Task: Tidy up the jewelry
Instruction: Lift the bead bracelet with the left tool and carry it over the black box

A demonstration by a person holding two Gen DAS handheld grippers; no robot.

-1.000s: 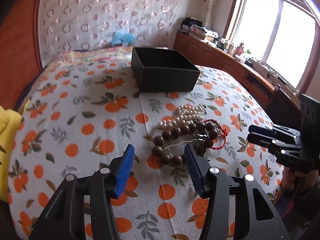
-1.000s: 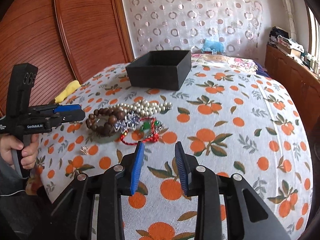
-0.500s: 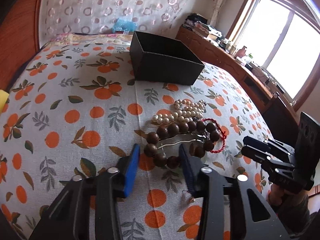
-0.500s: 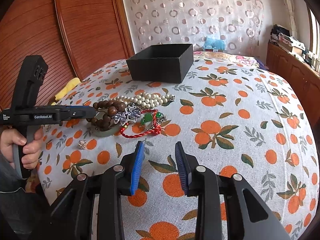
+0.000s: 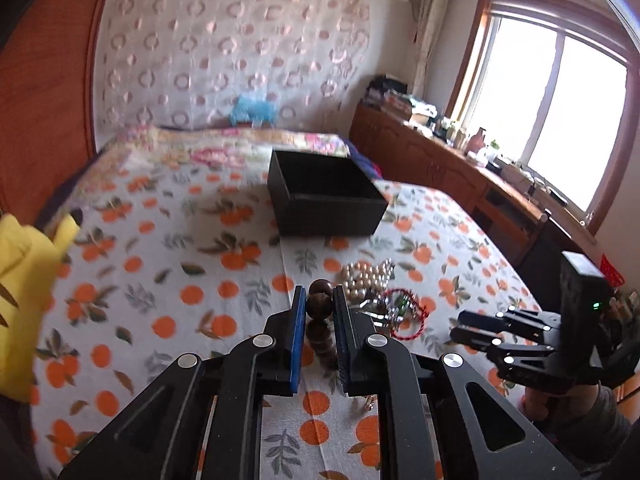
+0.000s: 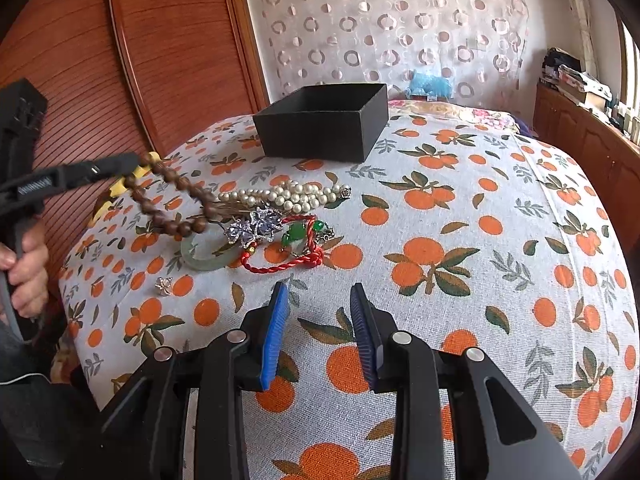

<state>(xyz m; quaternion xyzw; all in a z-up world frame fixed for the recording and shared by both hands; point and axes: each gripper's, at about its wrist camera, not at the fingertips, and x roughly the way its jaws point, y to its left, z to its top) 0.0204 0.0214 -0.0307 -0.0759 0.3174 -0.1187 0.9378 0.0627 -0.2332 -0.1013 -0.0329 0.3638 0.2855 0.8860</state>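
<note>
My left gripper [image 5: 318,304] is shut on a brown wooden bead bracelet [image 5: 320,308] and holds it lifted off the bed; in the right wrist view the bracelet [image 6: 168,200] hangs from the left gripper [image 6: 136,160], its far end still among the pile. The pile holds a pearl string [image 6: 288,196], a silver flower brooch [image 6: 256,224], a jade bangle [image 6: 204,256] and a red cord with green stones [image 6: 300,248]. An open black box [image 6: 324,128] stands behind it, also in the left wrist view [image 5: 324,208]. My right gripper [image 6: 318,308] is open and empty, in front of the pile.
The bed has an orange-print sheet [image 6: 480,240]. A small silver earring [image 6: 163,285] lies left of the pile. A yellow toy [image 5: 24,280] sits at the bed's left edge. Wooden cabinets [image 5: 460,176] run along the window side. A wooden headboard [image 6: 160,60] is at left.
My left gripper has closed on the brown bead bracelet and lifted it up off the sheet. The right gripper has stayed open and nearly still.
</note>
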